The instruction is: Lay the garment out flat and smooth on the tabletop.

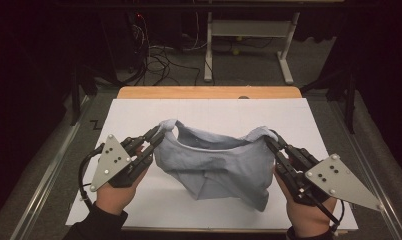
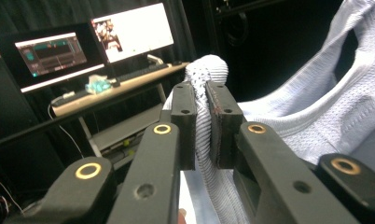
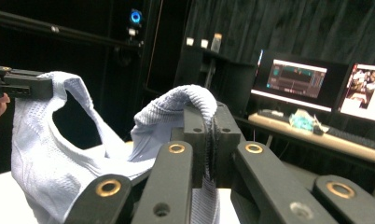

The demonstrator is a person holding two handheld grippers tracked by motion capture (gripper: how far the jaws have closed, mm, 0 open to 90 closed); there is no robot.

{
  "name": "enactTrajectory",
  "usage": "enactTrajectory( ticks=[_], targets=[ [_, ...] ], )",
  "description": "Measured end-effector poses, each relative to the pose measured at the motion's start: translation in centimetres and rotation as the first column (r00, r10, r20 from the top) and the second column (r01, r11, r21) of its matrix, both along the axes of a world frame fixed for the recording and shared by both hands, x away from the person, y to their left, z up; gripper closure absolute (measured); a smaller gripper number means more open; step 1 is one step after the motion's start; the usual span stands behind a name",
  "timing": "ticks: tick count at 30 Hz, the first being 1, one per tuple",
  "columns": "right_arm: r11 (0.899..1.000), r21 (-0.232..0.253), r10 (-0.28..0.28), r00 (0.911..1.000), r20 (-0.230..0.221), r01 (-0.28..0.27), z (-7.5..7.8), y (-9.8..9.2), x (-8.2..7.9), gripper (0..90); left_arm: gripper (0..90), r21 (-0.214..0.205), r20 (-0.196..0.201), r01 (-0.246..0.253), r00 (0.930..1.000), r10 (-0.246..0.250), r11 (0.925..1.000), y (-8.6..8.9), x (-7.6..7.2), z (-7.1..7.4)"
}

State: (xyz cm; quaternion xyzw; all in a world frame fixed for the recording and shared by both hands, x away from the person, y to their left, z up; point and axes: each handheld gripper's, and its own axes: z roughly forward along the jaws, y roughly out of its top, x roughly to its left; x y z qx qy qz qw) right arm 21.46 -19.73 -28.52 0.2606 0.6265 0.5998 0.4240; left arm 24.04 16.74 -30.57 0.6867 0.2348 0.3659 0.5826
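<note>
Forearms and hands are seen at the bottom of the high view. The left gripper [image 1: 158, 136] and right gripper [image 1: 270, 140] are each clamped on one end of a pale blue-grey garment [image 1: 216, 165], which is held up between them, sagging in the middle, its lower folds hanging over the white sheet [image 1: 209, 112] that covers the table. Whether the folds touch the sheet can't be told. Behind the garment, the table's wooden edge [image 1: 209, 92] is seen, then floor cables [image 1: 159, 62] and a white desk frame [image 1: 249, 35] further back.

Left gripper view: the left gripper [image 2: 203, 95] is shown w/ jaws closed tight on a bunched fold of the garment [image 2: 316, 112]; ribbed knit is pinched between the pads and bulges above the tips. The rest of the garment spreads to the right of the jaws. Left of the garment, two lit monitors [image 2: 94, 46] on a desk w/ a keyboard [image 2: 139, 72] are seen, not visible from above.

Right gripper view: the right gripper [image 3: 209, 126] is likewise closed on a fold of the garment [image 3: 50, 158], cloth draped over the jaw tips. The neck-like opening and mesh texture are shown here. At the garment's far left end, the left gripper [image 3: 48, 87] is seen gripping it. Right of the garment, monitors [image 3: 316, 81] are seen; above it, a blue-lit camera [image 3: 135, 17].
</note>
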Motion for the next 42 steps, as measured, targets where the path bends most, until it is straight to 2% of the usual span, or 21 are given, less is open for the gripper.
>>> enactTrajectory(
  ticks=[4, 7, 10, 13, 15, 17, 18, 19, 20, 21, 23, 26, 28, 30, 32, 34, 35, 36, 39, 40, 42],
  targets=[
    [1.0, 0.01, 0.002, 0.9997, 0.025, -0.002, 1.1, -0.2, -0.6, 88.0, 78.8, -0.005, 0.029, -0.003, 0.9996, 0.003, 1.0, 0.4, -0.6, 1.3],
    [1.0, 0.011, 0.002, 0.9997, 0.026, -0.002, 1.4, -0.3, -0.4, 88.0, 78.7, -0.009, 0.027, -0.005, 0.9996, 0.005, 1.0, 0.7, -0.1, 1.8],
    [1.0, 0.014, -0.006, 1.0, -0.002, 0.006, 1.1, -0.3, 1.0, 88.0, 78.6, 0.022, -0.019, -0.009, 0.9998, 0.01, 0.9997, 0.5, 1.9, 1.6],
    [1.0, 0.001, -0.031, 0.9966, -0.076, 0.031, -0.3, 0.0, 3.9, 88.0, 78.5, 0.077, -0.083, -0.046, 0.9952, 0.052, 0.996, -0.4, 5.4, -0.1],
    [0.998, -0.018, -0.062, 0.9872, -0.147, 0.06, -1.8, 0.4, 6.5, 87.9, 78.0, 0.108, -0.153, -0.077, 0.9838, 0.093, 0.9911, -0.8, 8.2, -1.8],
    [0.996, -0.039, -0.091, 0.9687, -0.231, 0.084, -3.3, 0.5, 9.1, 83.1, 69.9, 0.125, -0.24, -0.106, 0.9614, 0.134, 0.9864, -1.1, 10.9, -3.6],
    [0.995, -0.047, -0.101, 0.9562, -0.275, 0.092, -3.9, 0.6, 10.3, 74.3, 61.9, 0.129, -0.283, -0.124, 0.9462, 0.156, 0.9839, -1.3, 11.9, -4.4],
    [0.994, -0.051, -0.109, 0.9448, -0.309, 0.098, -4.4, 0.6, 11.4, 62.0, 49.9, 0.124, -0.329, -0.145, 0.9275, 0.178, 0.9817, -1.4, 12.7, -4.9],
    [0.993, -0.054, -0.119, 0.9335, -0.338, 0.107, -4.8, 0.7, 12.2, 50.8, 40.5, 0.098, -0.359, -0.145, 0.9177, 0.171, 0.9845, -1.4, 13.0, -5.4],
    [0.992, -0.052, -0.126, 0.9277, -0.352, 0.115, -5.2, 0.6, 12.8, 43.0, 34.4, 0.08, -0.367, -0.14, 0.9163, 0.16, 0.9869, -1.4, 13.0, -5.9],
    [0.99, -0.046, -0.139, 0.9237, -0.357, 0.131, -5.6, 0.6, 13.2, 32.9, 32.1, 0.077, -0.358, -0.132, 0.9216, 0.151, 0.9883, -1.4, 12.6, -6.7],
    [0.989, -0.056, -0.148, 0.9225, -0.357, 0.137, -6.5, 0.6, 12.9, 30.0, 32.0, 0.073, -0.366, -0.123, 0.9198, 0.142, 0.9897, -1.5, 12.0, -7.5],
    [0.99, -0.052, -0.144, 0.9227, -0.358, 0.134, -6.9, 0.4, 12.6, 29.4, 32.0, 0.068, -0.368, -0.107, 0.9215, 0.125, 0.9919, -1.6, 11.3, -7.9],
    [0.99, -0.05, -0.144, 0.9204, -0.364, 0.135, -7.3, 0.2, 12.0, 28.5, 32.0, 0.079, -0.37, -0.092, 0.9218, 0.115, 0.9926, -1.8, 10.3, -8.5],
    [0.989, -0.044, -0.146, 0.9181, -0.368, 0.14, -7.8, -0.3, 11.4, 27.9, 32.0, 0.071, -0.381, -0.067, 0.9204, 0.089, 0.9952, -2.0, 9.3, -9.1],
    [0.99, -0.033, -0.138, 0.9155, -0.378, 0.136, -8.3, -0.7, 10.7, 27.5, 32.0, 0.086, -0.389, -0.04, 0.9183, 0.07, 0.9955, -2.3, 8.2, -9.9],
    [0.99, -0.036, -0.139, 0.9159, -0.377, 0.135, -8.5, -0.8, 10.5, 27.3, 32.1, 0.088, -0.397, -0.024, 0.9159, 0.057, 0.9959, -2.5, 7.6, -10.5],
    [0.99, -0.041, -0.142, 0.9141, -0.38, 0.137, -8.8, -1.0, 10.2, 27.3, 32.3, 0.086, -0.418, 0.007, 0.908, 0.029, 0.9963, -2.9, 7.0, -11.3],
    [0.99, -0.049, -0.144, 0.9081, -0.393, 0.136, -10.0, -1.6, 9.4, 27.2, 32.1, 0.121, -0.456, 0.068, 0.8898, -0.005, 0.9902, -4.5, 6.1, -13.0],
    [0.989, -0.052, -0.145, 0.9067, -0.396, 0.136, -10.4, -1.7, 9.2, 27.2, 32.0, 0.146, -0.468, 0.096, 0.8836, -0.017, 0.9845, -5.3, 5.8, -13.7],
    [0.989, -0.063, -0.151, 0.903, -0.402, 0.137, -11.3, -1.9, 8.7, 27.2, 32.0, 0.194, -0.473, 0.124, 0.881, -0.018, 0.9731, -6.6, 5.6, -14.5]
  ],
)
